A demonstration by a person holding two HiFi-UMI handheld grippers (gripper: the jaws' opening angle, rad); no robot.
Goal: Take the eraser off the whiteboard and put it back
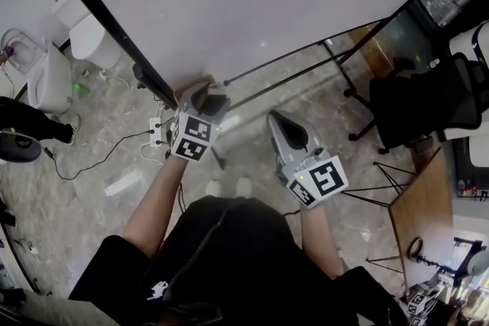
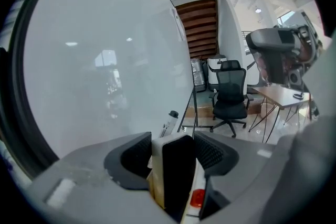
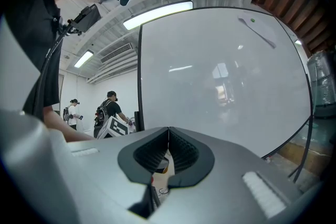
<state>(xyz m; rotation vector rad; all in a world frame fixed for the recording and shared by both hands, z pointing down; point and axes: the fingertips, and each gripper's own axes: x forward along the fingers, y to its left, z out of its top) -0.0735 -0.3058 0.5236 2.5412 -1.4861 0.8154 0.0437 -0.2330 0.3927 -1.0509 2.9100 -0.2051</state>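
The big whiteboard [image 1: 252, 4] fills the top of the head view and stands close ahead in both gripper views. My left gripper [image 1: 205, 101] is at the board's lower edge, and in the left gripper view [image 2: 176, 140] it is shut on the eraser [image 2: 177, 176]. The eraser is a white block with a black felt face, standing upright between the two pads. A white marker [image 2: 169, 122] lies on the ledge just beyond, and a red-capped one [image 2: 197, 199] shows beneath the eraser. My right gripper [image 1: 280, 124] hangs to the right of the left one, apart from the board; its jaws [image 3: 168, 131] are shut on nothing.
The board's black stand legs [image 1: 306, 72] run across the marble floor. A black office chair [image 1: 428, 99] and a wooden desk [image 1: 424, 217] stand at the right. A power strip with cables [image 1: 157, 132] lies on the floor at the left. Other people [image 3: 107, 110] stand far off.
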